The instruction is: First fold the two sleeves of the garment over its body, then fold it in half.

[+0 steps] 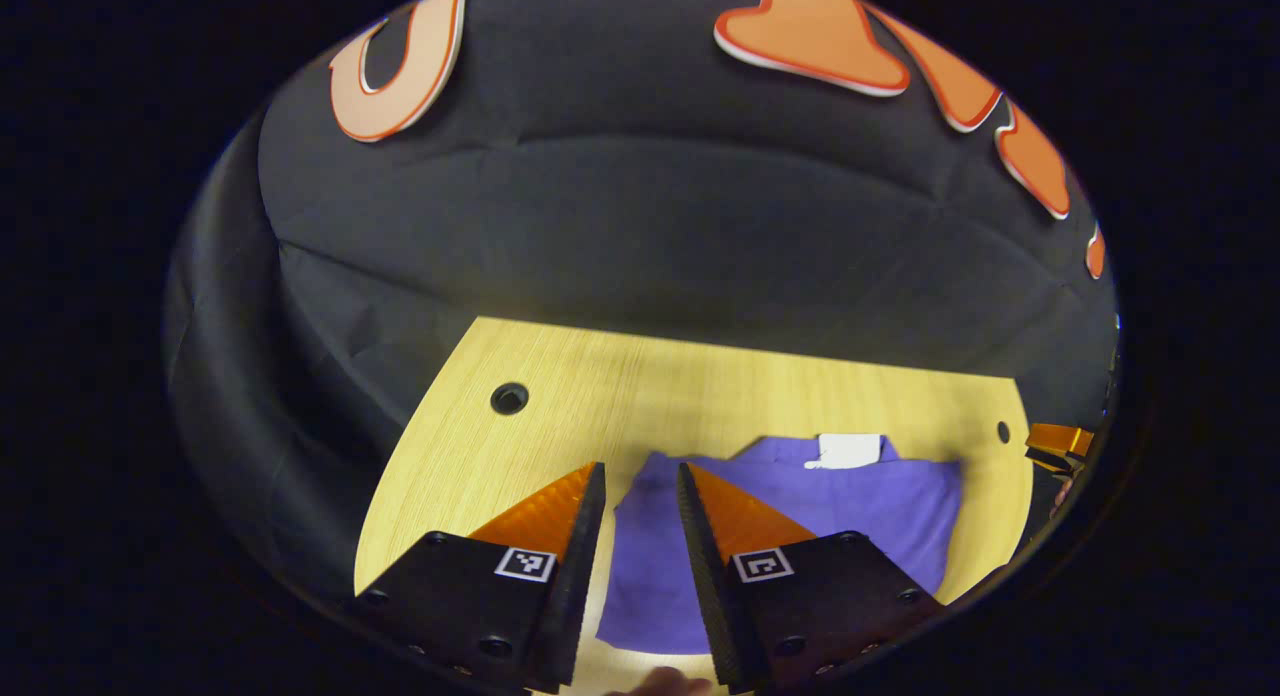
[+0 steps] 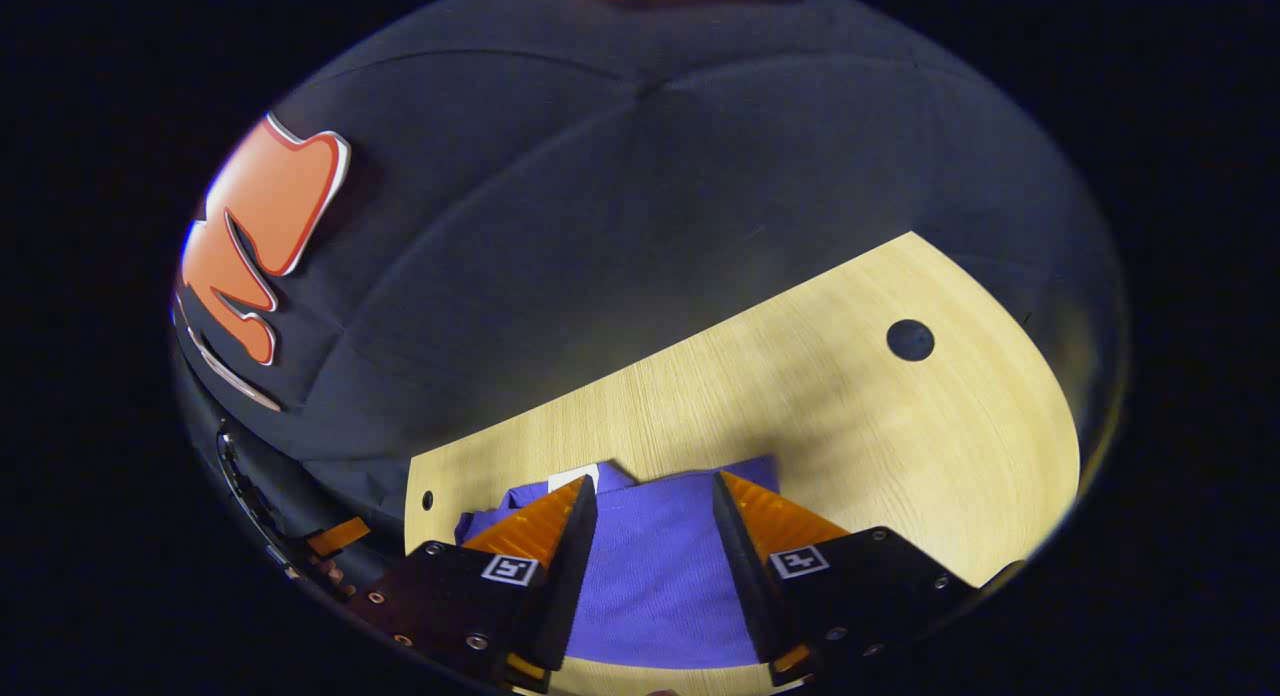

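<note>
**Both claws spread above the folded garment**

The purple garment (image 1: pixel 800 516) lay on the wooden table (image 1: pixel 480 456) as a compact rectangle, a white tag (image 1: pixel 848 450) at its far edge. The left claw (image 1: pixel 640 476) hung over the garment's left edge, fingers spread and pinching nothing. The right claw (image 2: pixel 650 491) hung over the garment (image 2: pixel 655 566) too, fingers apart with cloth showing between them. In the left gripper view, an orange part of the other claw (image 1: pixel 1058 440) showed at the table's right end.
</note>
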Action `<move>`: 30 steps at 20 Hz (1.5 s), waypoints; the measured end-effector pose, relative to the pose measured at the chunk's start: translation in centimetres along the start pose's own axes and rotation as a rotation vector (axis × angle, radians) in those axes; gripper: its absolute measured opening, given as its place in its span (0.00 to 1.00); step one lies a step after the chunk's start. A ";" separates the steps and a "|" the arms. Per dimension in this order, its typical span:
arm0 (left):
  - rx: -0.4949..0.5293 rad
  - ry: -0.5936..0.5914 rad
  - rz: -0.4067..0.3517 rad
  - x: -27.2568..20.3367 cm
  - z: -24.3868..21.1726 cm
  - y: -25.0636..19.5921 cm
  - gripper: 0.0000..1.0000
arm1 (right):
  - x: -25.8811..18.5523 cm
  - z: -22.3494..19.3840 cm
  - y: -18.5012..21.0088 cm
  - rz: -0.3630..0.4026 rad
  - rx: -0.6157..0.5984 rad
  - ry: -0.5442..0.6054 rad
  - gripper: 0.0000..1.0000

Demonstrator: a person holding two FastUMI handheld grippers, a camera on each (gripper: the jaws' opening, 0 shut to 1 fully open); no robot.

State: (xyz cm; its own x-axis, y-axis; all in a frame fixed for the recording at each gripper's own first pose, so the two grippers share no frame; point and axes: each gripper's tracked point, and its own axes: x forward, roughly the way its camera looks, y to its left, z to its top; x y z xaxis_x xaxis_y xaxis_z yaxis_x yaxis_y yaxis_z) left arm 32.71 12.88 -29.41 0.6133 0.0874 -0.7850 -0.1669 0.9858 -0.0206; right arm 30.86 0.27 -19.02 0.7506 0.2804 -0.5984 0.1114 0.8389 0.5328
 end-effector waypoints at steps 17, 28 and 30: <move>0.071 -0.522 -0.132 -15.8 1.4 -6.2 0.88 | -14.7 0.8 8.4 0.041 -0.424 -0.501 0.96; -0.050 -0.669 -0.131 -21.0 1.2 -6.0 0.88 | -18.9 0.6 9.6 0.084 -0.550 -0.596 0.96; -0.070 -0.651 -0.135 -20.7 0.5 -5.6 0.89 | -19.5 0.7 9.5 0.079 -0.555 -0.606 0.96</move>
State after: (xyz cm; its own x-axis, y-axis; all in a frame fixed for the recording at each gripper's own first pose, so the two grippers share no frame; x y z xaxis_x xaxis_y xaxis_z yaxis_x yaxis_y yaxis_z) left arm 21.33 5.62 -12.72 0.9693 0.0546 -0.2397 -0.0924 0.9844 -0.1495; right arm 17.74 2.47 -1.83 0.9816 0.1814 -0.0597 -0.1756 0.9802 0.0914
